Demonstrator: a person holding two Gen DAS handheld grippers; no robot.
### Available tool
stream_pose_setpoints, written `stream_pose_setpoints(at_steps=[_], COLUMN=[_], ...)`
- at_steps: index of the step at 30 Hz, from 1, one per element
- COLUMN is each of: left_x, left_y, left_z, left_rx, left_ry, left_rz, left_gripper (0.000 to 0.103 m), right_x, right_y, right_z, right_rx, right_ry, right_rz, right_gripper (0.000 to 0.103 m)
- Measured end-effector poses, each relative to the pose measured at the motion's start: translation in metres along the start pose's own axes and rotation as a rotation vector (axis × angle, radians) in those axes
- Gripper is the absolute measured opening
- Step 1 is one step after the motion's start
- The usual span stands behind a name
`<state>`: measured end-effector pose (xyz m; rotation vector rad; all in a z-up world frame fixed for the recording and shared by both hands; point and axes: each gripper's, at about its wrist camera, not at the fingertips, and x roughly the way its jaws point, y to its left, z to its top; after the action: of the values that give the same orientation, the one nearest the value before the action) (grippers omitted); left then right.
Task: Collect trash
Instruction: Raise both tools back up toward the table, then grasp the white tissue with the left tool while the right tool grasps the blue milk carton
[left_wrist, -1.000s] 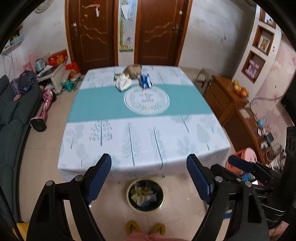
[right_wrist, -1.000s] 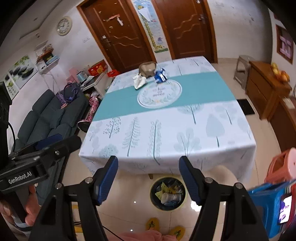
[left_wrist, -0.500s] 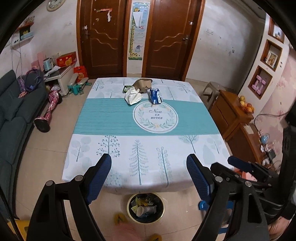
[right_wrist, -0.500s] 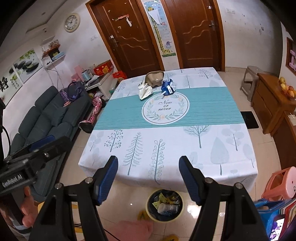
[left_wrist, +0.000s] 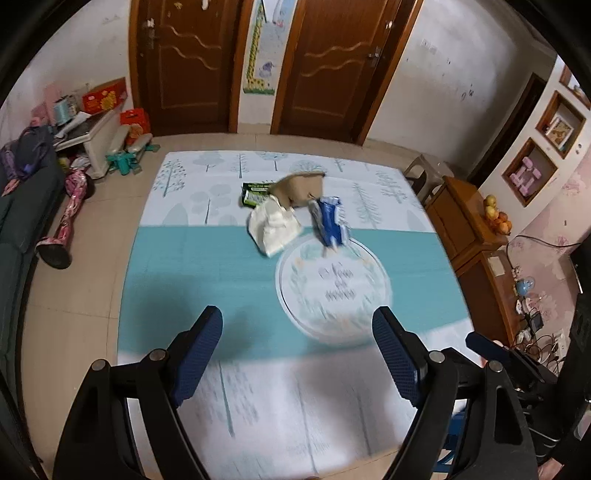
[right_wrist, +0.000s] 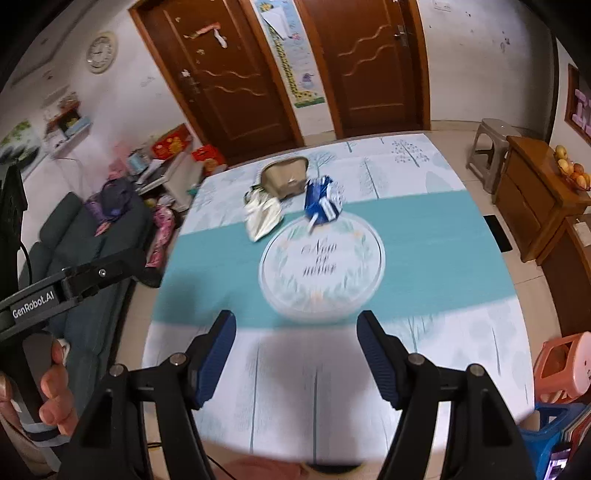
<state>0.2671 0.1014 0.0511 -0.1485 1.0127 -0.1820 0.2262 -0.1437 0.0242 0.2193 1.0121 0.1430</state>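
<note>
Left gripper: we hold it above the near half of the table, pointing steeply down; its blue fingers stand wide apart with nothing between them.
Right gripper: we hold it beside the left one over the same near edge, fingers apart and empty, touching nothing.
Table: covered by a cloth with pale tree prints and a broad teal band across the middle; a round printed emblem with lettering sits in the band.
Trash: we see four pieces bunched on the far half of the table, well apart from both grippers.
White crumpled paper: lies at the far edge of the teal band, just left of the emblem.
Blue wrapper: lies just beside the white paper on its right, overlapping the emblem's far rim.
Brown paper bag: stands behind those two, touching or nearly touching both; we cannot tell which.
Green packet: lies flat, partly tucked behind the brown bag on its left.
Our left hand: seen in the right wrist view, wrapped round the left gripper's handle.
Image quality: the near part of the table is blurred.
</note>
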Motion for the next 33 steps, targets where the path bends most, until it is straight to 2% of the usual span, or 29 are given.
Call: stream_pose_setpoints(at_steps=[2, 7, 13, 21, 26, 27, 33], left_x=[0.036, 0.113, 0.171, 0.204, 0.222, 0.224, 0.237], left_y=[0.012, 0.037, 0.064, 0.078, 0.074, 0.072, 0.054], left_z=[0.029, 0.072, 0.094, 0.109, 0.116, 0.117, 0.122], left_rx=[0.003, -0.004, -0.031, -0.053, -0.067, -0.065, -0.019], left_ry=[0.038, 0.131, 0.216, 0.263, 0.290, 0.292, 0.311], left_rz=[-0.003, -0.028, -0.067, -0.108, -0.131, -0.133, -0.104], left_gripper=[0.082, 0.082, 0.082, 0.082, 0.082, 0.082, 0.082], right_x=[0.032, 0.103, 0.179, 0.252, 0.275, 0.279, 0.283], right_y=[0.004, 0.005, 0.008, 0.007, 0.006, 0.006, 0.006], right_z=[0.026, 0.072, 0.116, 0.145, 0.145, 0.145, 0.142], right_rx=[0.003, 0.021, 0.017, -0.001, -0.030, -0.040, -0.091], right_ry=[0.014, 0.051, 0.095, 0.162, 0.199, 0.206, 0.184], right_rz=[-0.036, -0.091, -0.171, -0.266, -0.298, -0.303, -0.282], right_gripper=[0.068, 0.068, 0.068, 0.067, 0.054, 0.049, 0.045])
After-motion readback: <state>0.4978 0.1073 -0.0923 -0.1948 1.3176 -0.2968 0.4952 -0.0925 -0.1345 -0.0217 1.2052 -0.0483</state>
